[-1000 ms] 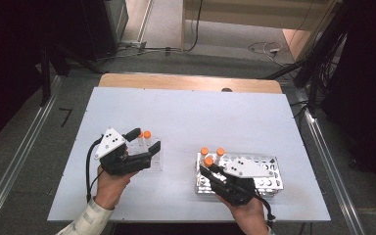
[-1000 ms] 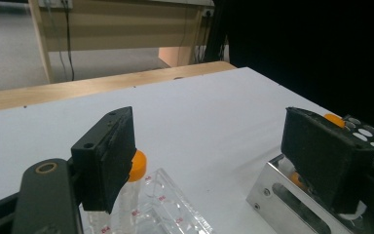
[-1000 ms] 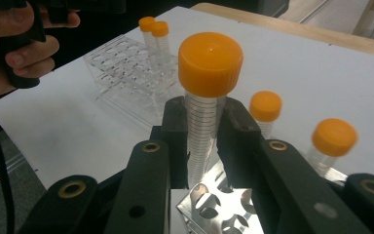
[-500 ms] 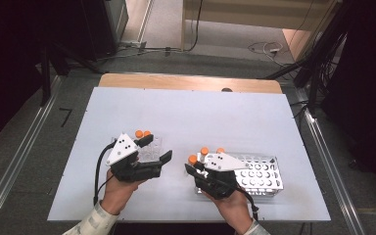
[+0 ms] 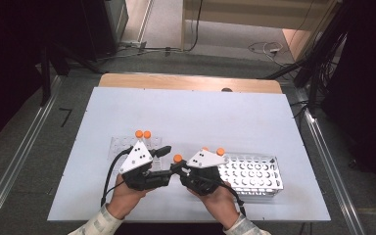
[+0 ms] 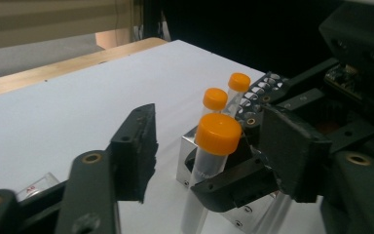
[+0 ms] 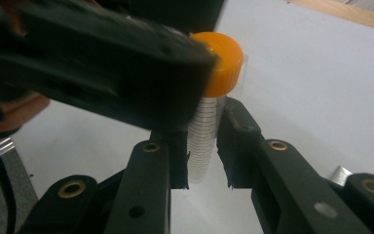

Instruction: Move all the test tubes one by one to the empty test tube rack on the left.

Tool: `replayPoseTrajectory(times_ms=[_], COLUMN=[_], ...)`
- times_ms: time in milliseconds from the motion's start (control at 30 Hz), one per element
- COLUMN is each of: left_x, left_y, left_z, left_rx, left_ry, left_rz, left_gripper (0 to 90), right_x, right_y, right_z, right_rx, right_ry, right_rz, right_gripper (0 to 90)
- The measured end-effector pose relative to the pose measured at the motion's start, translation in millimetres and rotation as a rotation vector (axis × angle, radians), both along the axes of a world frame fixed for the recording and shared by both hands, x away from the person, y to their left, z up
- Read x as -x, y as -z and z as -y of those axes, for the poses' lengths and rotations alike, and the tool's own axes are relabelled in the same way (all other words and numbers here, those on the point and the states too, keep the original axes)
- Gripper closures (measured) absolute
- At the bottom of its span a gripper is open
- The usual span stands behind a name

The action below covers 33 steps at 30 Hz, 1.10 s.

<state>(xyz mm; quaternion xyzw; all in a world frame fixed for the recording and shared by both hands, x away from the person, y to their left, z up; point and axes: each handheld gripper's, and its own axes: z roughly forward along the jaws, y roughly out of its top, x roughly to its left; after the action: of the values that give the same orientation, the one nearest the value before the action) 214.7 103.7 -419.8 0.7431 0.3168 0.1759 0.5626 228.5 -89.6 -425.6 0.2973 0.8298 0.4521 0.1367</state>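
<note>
right gripper [image 7: 203, 146] clamps a capped tube [image 7: 209, 122] upright near the table's [image 5: 225, 112] front edge – left gripper [image 6: 199, 146] (jaws just closing) brackets it, seemingly not yet touching.

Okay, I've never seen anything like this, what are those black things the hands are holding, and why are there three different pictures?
A person sits at a white table with a hand-held two-jaw gripper in each hand. One picture looks down from above; the other two come from small cameras riding on the grippers, looking along their black jaws. The right gripper is clamped on a clear tube with an orange cap, holding it upright. The left gripper has come in around the cap end; its jaws have just been closing, with the tube between them, not yet pressing it. On the table sit a metal rack full of holes and a clear rack holding two more orange-capped tubes.
</note>
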Motion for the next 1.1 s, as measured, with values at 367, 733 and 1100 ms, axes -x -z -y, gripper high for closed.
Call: replayPoseTrajectory(times_ms=[367,733,1100], left_x=[1.1,1.1,-1.1], left_y=[3.1,0.8,-13.9], left_z=[1.0,-2.7,-25.8], left_rx=[-0.009,0.008,0.062], left_ry=[0.0,-0.009,-0.088], left_rz=[0.005,-0.002,0.005], left_gripper=[68.0,69.2,69.1], right_x=[1.4,2.1,10.8], right_y=[0.1,-0.5,-10.1], right_z=[-4.3,-3.2,6.0], right_rx=[0.008,-0.004,-0.029], right_ry=[-0.013,-0.038,-0.047], right_rz=[0.006,-0.007,-0.015], right_gripper=[72.6,51.3,28.4])
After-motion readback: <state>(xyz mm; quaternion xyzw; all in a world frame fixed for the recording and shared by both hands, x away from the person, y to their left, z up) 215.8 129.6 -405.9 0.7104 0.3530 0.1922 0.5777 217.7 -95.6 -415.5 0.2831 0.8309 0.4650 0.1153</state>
